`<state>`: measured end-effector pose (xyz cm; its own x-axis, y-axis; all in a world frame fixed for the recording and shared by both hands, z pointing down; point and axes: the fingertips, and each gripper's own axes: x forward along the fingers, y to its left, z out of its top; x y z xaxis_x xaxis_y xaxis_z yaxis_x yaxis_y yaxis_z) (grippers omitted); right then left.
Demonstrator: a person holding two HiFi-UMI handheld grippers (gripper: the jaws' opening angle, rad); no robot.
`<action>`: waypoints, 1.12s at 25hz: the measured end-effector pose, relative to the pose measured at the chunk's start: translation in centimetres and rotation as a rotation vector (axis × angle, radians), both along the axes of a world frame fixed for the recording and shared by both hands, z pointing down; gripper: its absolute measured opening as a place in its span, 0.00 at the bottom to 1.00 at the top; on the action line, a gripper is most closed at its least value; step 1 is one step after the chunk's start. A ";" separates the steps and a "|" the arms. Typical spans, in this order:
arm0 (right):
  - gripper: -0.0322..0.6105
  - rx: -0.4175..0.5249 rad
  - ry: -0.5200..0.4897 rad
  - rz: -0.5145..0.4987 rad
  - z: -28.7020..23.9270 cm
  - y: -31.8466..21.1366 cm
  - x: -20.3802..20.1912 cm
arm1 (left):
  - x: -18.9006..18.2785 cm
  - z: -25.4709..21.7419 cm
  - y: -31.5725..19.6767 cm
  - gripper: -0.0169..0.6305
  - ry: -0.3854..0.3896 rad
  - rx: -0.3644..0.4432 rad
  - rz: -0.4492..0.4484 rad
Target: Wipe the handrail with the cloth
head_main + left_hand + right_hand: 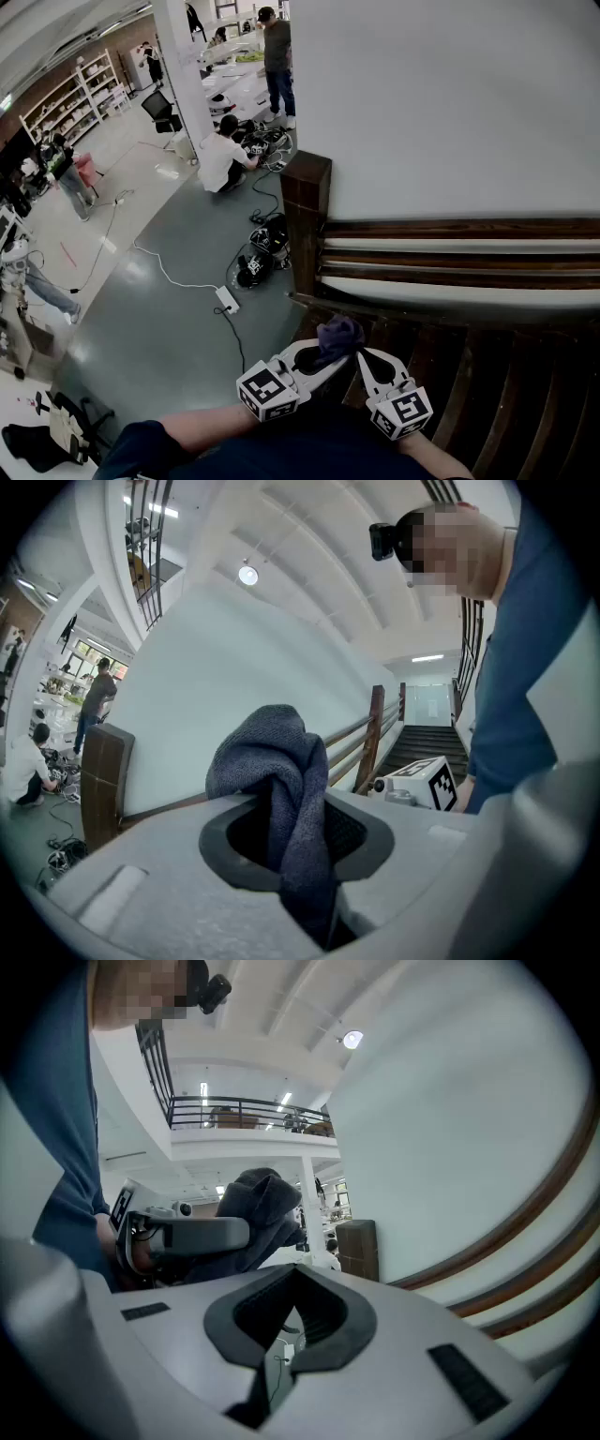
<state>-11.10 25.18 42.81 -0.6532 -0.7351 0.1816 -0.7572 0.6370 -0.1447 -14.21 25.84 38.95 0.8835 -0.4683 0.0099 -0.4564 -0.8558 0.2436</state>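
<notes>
A dark blue-grey cloth (339, 336) bunches up out of my left gripper (328, 354), which is shut on it low in the head view. In the left gripper view the cloth (277, 761) fills the hollow between the jaws of the left gripper (309, 841). Just to its right, my right gripper (367, 361) is shut with nothing in it; its pads (323, 1312) meet around an empty hollow. The brown wooden handrail (450, 228) runs right from a dark newel post (307, 202), above and ahead of both grippers, untouched. The handrail (553, 1185) also curves along the white wall.
Wooden stair steps (487, 394) lie under and right of the grippers. Below on the left is a grey floor with a white power strip (226, 299), cables and dark gear (261, 253). A crouching person (222, 155) and a standing one (277, 56) are farther off.
</notes>
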 end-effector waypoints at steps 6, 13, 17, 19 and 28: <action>0.06 -0.010 -0.001 0.011 0.0 -0.4 0.5 | 0.4 -0.1 -0.5 0.15 -0.002 -0.008 0.000; 0.06 -0.023 -0.013 0.018 0.3 -1.8 1.9 | 1.6 0.1 -2.1 0.15 0.001 -0.018 -0.010; 0.06 -0.031 -0.032 0.043 0.3 -3.5 3.3 | 2.6 0.2 -3.7 0.15 -0.008 -0.019 -0.005; 0.06 -0.026 -0.042 0.053 0.2 -4.5 4.1 | 3.1 0.0 -4.8 0.15 -0.014 -0.015 -0.005; 0.06 -0.007 -0.069 0.056 -0.4 -8.9 7.9 | 6.9 -0.8 -8.7 0.15 -0.028 -0.004 -0.011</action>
<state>-3.16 16.26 42.40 -0.6219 -0.7698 0.1433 -0.7799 0.5924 -0.2021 -7.28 17.12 38.18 0.8777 -0.4778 0.0365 -0.4723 -0.8499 0.2337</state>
